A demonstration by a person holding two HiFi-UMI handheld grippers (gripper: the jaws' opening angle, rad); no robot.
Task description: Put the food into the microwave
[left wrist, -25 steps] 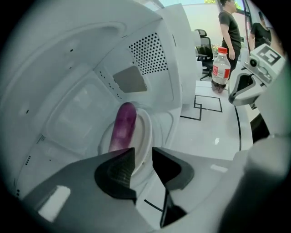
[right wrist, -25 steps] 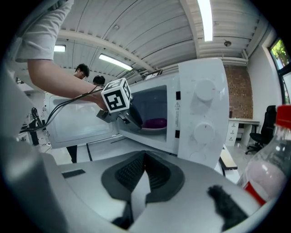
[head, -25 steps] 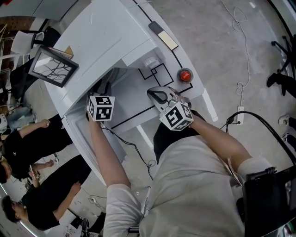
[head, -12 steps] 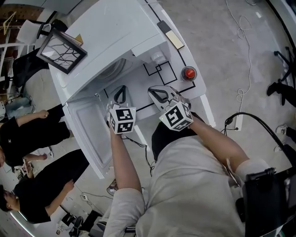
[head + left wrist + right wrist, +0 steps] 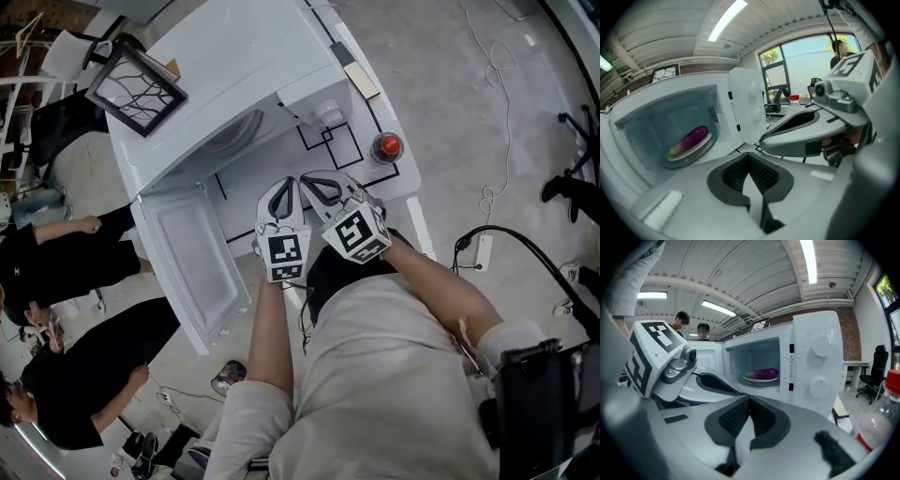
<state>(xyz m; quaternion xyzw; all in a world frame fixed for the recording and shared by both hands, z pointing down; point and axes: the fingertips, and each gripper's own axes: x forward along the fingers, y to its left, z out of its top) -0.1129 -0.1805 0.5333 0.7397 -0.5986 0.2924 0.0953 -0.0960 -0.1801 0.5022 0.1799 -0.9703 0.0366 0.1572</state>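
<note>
And there it is: the food (image 5: pixel 691 137), a purple aubergine on its plate (image 5: pixel 683 152), sits inside the microwave (image 5: pixel 225 80), so we judge the placing itself done. The left hand-held gripper (image 5: pixel 285 184) has just been closing and is now clenched on nothing, with its pads pressed together. The right hand-held gripper (image 5: pixel 309 181) is clenched and empty as well. The two hover side by side, almost touching, above the tabletop (image 5: pixel 380 192) just in front of the cavity. From both, the food lies straight ahead and deep in the cavity, with its long axis running across the opening, not towards us. What we think matters next is the door (image 5: pixel 192 267): it stands wide open, off to the left of both. The left one is the nearer to it, so we'd expect that hand to swing it shut.
</note>
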